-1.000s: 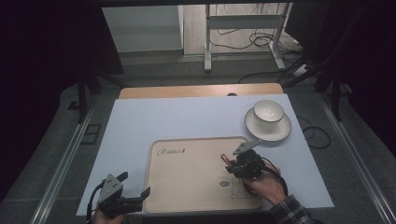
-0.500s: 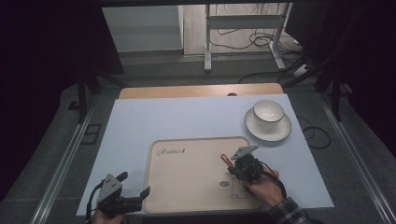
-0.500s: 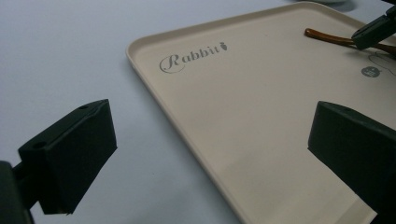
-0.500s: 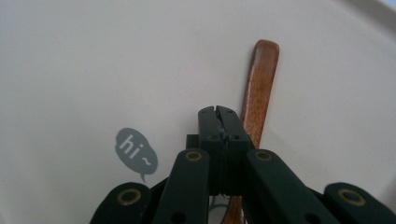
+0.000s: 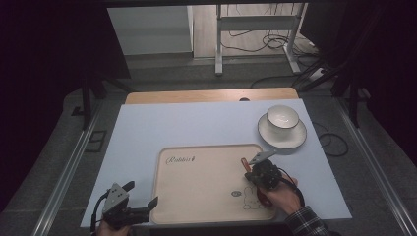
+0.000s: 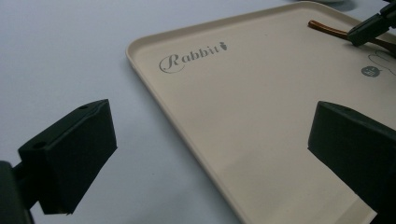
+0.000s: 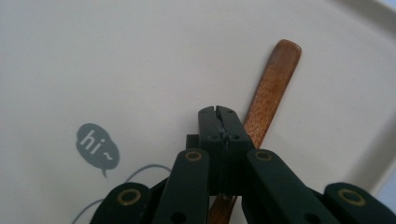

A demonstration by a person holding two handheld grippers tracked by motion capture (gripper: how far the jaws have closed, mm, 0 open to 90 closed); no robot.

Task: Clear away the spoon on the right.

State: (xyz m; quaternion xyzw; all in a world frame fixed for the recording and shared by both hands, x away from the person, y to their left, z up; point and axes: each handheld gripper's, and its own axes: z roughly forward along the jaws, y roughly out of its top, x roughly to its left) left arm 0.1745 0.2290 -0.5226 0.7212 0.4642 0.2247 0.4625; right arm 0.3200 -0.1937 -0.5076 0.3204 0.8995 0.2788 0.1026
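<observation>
On the pale blue counter (image 5: 147, 132) I see a beige tray (image 5: 196, 196), where my right tool (image 7: 218, 112) has its jaws pressed together just above a brown wooden stick (image 7: 271, 93) lying near the tray's right rim, while my left tool (image 6: 210, 154) stands spread wide over the tray's left edge.

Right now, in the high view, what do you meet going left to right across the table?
Left hand-held gripper → tray → right hand-held gripper → bowl on its saucer.
</observation>
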